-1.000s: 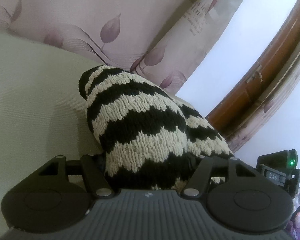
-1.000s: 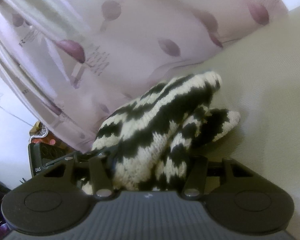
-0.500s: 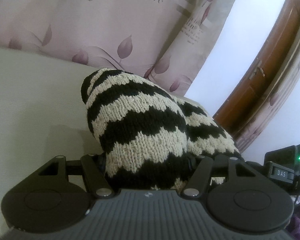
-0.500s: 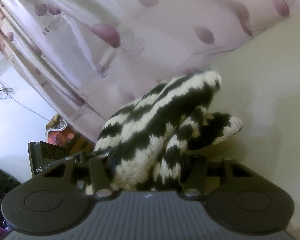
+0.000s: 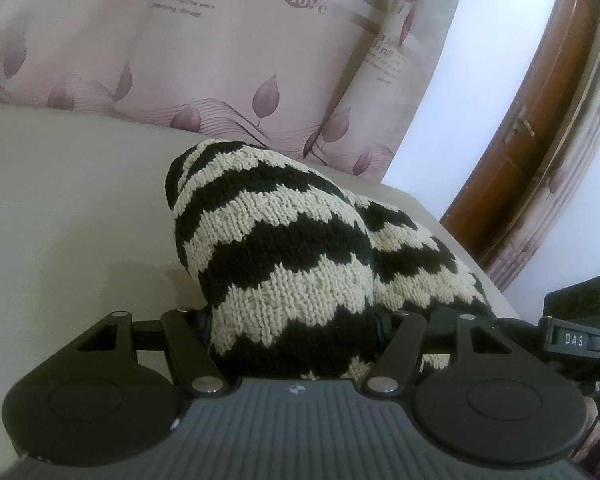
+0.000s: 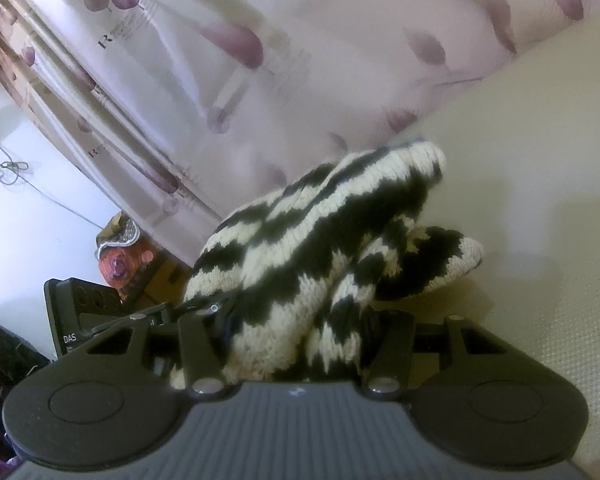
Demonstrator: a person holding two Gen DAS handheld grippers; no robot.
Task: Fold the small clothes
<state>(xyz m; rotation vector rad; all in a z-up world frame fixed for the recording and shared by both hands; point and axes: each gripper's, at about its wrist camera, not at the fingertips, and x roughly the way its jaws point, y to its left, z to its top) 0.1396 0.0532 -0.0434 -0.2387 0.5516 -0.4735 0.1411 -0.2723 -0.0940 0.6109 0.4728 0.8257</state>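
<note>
Between the left gripper's (image 5: pixel 296 320) fingers sits a bunched black-and-cream knit (image 5: pixel 296 256), pinched at its near edge and humped up ahead of them over the table (image 5: pixel 68 216). Ahead of the right gripper (image 6: pixel 300 320), the same knit (image 6: pixel 312 248) is clamped between its fingers, a cuff end trailing right onto the table (image 6: pixel 540 200). Beyond both hangs a pink curtain (image 5: pixel 220 60).
</note>
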